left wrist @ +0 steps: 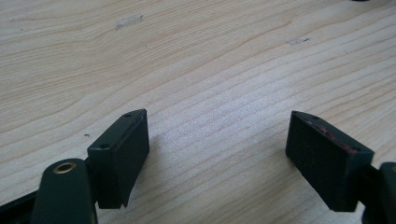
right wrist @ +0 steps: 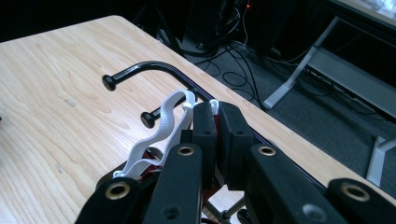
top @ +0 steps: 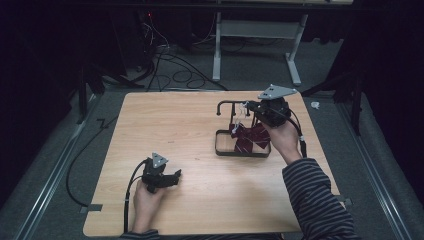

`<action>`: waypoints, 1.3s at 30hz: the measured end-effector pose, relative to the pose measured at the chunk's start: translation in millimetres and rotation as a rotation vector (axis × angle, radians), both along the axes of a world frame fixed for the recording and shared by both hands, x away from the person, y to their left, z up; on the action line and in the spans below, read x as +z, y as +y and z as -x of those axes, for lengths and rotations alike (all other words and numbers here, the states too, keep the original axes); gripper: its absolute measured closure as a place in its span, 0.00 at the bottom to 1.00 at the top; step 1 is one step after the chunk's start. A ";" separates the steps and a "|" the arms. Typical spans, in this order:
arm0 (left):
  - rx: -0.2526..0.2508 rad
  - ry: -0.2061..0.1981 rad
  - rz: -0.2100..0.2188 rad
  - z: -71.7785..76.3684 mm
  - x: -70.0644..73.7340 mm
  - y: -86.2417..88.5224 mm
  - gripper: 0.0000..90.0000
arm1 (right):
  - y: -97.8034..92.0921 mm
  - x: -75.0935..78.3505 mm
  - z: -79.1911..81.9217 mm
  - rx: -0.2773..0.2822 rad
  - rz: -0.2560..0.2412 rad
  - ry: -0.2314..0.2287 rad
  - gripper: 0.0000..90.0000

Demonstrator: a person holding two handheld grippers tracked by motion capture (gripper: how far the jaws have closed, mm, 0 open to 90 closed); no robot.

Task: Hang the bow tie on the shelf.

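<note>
Right gripper (right wrist: 215, 116) jaws pinched white strap (right wrist: 161, 126) of red bow tie (top: 250, 137) above black rack (top: 235, 125); left gripper (left wrist: 217, 154) jaws spread over bare counter (left wrist: 210, 60)

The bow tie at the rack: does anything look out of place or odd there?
Somewhat. The dark red bow tie hangs askew over the rack's tray, not on a hook. The right tool is shut on its white strap, which loops loose beside the jaws. The left tool rests open on the table.
</note>
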State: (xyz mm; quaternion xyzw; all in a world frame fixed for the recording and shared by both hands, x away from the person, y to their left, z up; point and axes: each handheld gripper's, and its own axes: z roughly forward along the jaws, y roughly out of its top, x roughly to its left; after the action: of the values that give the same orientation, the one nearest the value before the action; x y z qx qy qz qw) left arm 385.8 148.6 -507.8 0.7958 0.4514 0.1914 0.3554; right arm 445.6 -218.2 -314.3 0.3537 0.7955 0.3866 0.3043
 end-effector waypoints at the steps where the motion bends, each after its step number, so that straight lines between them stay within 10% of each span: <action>1: 0.000 0.000 0.000 0.0 0.0 0.0 0.24 | -0.3 -0.6 -0.9 -0.004 0.002 0.003 0.97; 39: -0.002 0.003 -0.001 0.2 0.2 0.1 0.24 | -0.9 -13.2 -18.2 -0.047 -0.010 0.057 0.87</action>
State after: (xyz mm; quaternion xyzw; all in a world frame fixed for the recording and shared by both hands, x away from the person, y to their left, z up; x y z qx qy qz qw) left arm 385.5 148.8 -507.6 0.7968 0.4509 0.1903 0.3544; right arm 463.8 -219.2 -327.5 0.3845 0.7936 0.3730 0.2886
